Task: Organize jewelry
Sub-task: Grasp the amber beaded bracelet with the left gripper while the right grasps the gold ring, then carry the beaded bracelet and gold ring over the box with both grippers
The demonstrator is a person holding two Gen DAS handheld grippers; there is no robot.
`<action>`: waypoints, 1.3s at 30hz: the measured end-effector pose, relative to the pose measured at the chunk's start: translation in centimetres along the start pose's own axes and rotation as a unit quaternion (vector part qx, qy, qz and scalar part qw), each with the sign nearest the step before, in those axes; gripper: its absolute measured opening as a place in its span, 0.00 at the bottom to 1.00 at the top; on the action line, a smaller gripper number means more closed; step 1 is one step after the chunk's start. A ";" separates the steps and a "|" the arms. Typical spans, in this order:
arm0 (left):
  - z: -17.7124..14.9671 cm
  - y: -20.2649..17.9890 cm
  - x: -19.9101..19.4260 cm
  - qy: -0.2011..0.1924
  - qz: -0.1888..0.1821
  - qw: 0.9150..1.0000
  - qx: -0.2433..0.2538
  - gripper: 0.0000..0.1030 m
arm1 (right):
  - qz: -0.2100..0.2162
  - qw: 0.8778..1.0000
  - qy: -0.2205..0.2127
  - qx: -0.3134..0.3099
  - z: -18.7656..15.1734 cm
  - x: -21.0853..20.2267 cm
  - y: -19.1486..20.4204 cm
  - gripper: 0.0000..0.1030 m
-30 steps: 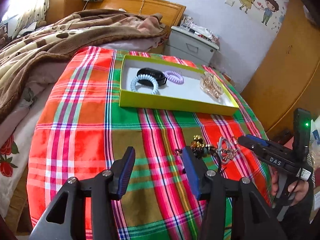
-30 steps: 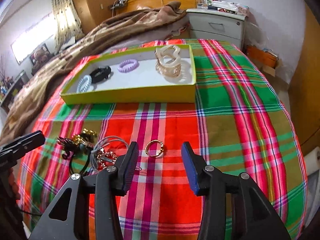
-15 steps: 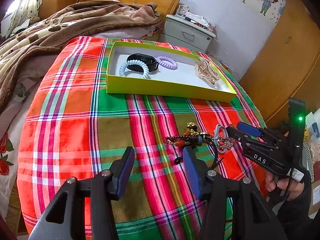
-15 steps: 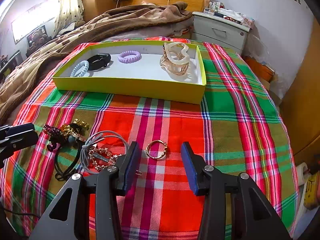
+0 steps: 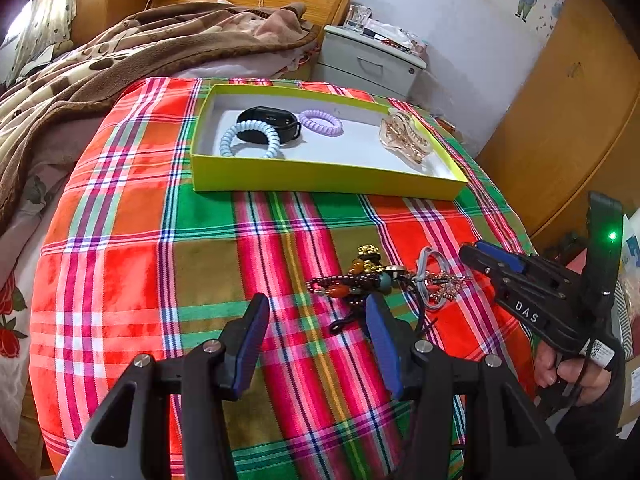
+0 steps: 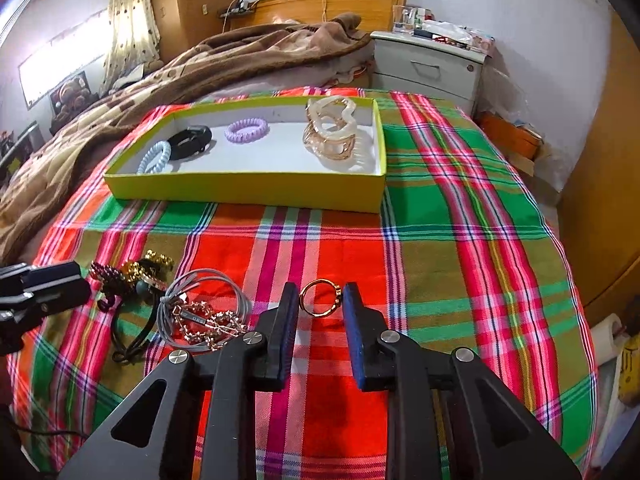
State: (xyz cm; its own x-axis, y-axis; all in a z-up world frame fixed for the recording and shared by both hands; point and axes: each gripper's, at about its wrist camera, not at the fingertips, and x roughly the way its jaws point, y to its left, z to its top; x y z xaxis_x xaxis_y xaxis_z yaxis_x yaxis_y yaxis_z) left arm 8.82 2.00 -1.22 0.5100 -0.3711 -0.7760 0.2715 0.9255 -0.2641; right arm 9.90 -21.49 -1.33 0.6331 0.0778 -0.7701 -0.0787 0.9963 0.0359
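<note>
A yellow tray (image 5: 328, 180) (image 6: 244, 192) on the plaid cloth holds a blue coil tie (image 5: 250, 138), a black band (image 5: 276, 118), a purple coil tie (image 5: 320, 122) and a gold hair claw (image 5: 404, 136) (image 6: 330, 132). A beaded bracelet pile (image 5: 356, 276) (image 6: 132, 274), grey hair ties with a chain (image 5: 434, 276) (image 6: 200, 308) and a gold ring (image 6: 320, 298) lie loose on the cloth. My left gripper (image 5: 316, 320) is open, just left of the beads. My right gripper (image 6: 320, 300) (image 5: 480, 252) is open, its tips on either side of the ring.
A brown blanket (image 5: 100, 64) covers the bed at the left. A grey nightstand (image 5: 368, 64) stands behind the tray. Wooden wardrobe doors (image 5: 560, 120) rise at the right. The cloth drops off at its right and front edges.
Both grippers have moved forward and down toward the loose jewelry. The right gripper's fingertips have reached the gold ring and narrowed a little around it.
</note>
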 end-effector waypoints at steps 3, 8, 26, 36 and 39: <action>0.0 -0.4 0.3 0.002 0.004 1.000 0.007 0.51 | 0.002 1.000 -0.003 0.008 -0.1 -0.3 -0.4 0.23; 0.0 -1.2 1.1 0.011 0.012 1.000 0.022 0.51 | 0.008 1.000 -0.008 0.013 -0.2 -0.9 -0.7 0.23; 0.6 -2.7 2.8 0.012 0.045 0.998 0.045 0.35 | 0.018 1.000 -0.012 0.023 -0.4 -1.1 -0.9 0.23; 0.6 -2.3 1.9 0.003 0.041 0.998 0.039 0.26 | 0.015 1.000 -0.014 0.024 -0.4 -1.3 -0.9 0.23; 0.7 -2.1 1.2 -0.004 0.033 0.999 0.033 0.26 | 0.015 0.999 -0.017 0.023 -0.4 -1.5 -0.7 0.23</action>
State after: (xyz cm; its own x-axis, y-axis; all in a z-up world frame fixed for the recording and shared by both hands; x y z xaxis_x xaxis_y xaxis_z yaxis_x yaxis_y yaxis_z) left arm 9.44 -0.43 -1.24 0.5350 -0.3102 -0.7858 0.2908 0.9409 -0.1734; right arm 8.71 -22.34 -0.43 0.6563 0.1073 -0.7468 -0.0620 0.9942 0.0884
